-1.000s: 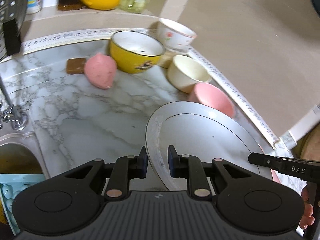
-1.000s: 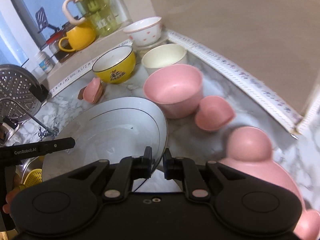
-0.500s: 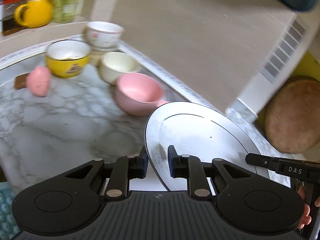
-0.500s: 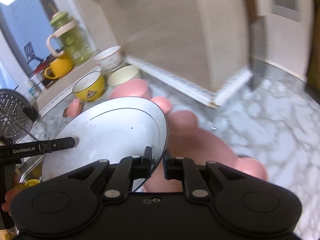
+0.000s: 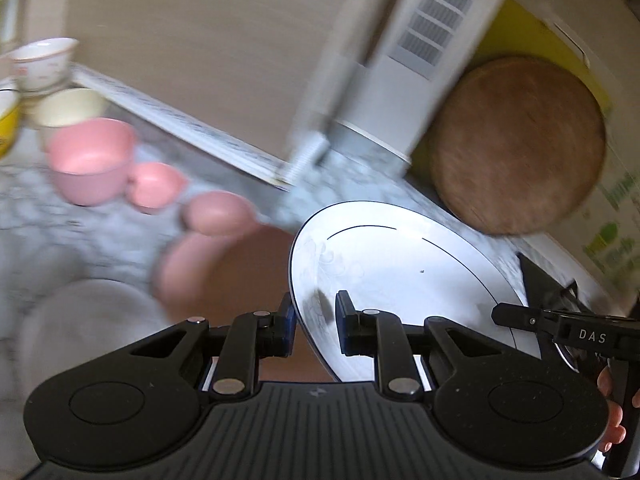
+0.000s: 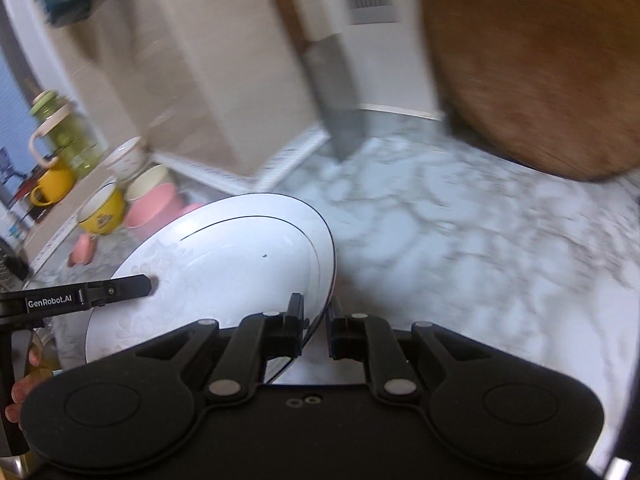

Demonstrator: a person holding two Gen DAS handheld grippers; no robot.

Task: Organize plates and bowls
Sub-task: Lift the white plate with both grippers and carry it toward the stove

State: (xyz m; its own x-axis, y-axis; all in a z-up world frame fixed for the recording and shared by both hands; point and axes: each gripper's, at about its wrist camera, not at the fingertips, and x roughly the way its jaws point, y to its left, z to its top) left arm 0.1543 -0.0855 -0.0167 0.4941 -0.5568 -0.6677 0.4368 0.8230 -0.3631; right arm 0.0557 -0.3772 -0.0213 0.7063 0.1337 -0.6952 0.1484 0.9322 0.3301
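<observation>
A large white plate [image 5: 404,276] with a thin dark rim line hangs in the air, gripped on opposite edges. My left gripper [image 5: 314,322] is shut on its left edge. My right gripper [image 6: 316,324] is shut on its right edge; the same plate [image 6: 224,276] fills the left of the right wrist view. Each gripper's finger shows in the other's view, resting on the plate. Below the plate lie a big pink dish [image 5: 240,272] and a pale plate [image 5: 84,324], both blurred. A pink bowl [image 5: 92,160], a cream bowl [image 5: 68,110] and a white patterned bowl [image 5: 42,60] stand far left.
A round wooden cutting board [image 5: 520,144] leans against the wall on the right. A cleaver [image 6: 332,88] hangs on the tiled wall. A yellow bowl [image 6: 102,210], a yellow mug [image 6: 52,184] and a green jug [image 6: 64,132] stand at the far left. Marble counter [image 6: 460,240] spreads right.
Both grippers have carried the plate to the right along the counter and rolled. The bowls have slid to the far left of view; the cutting board and cleaver have come in.
</observation>
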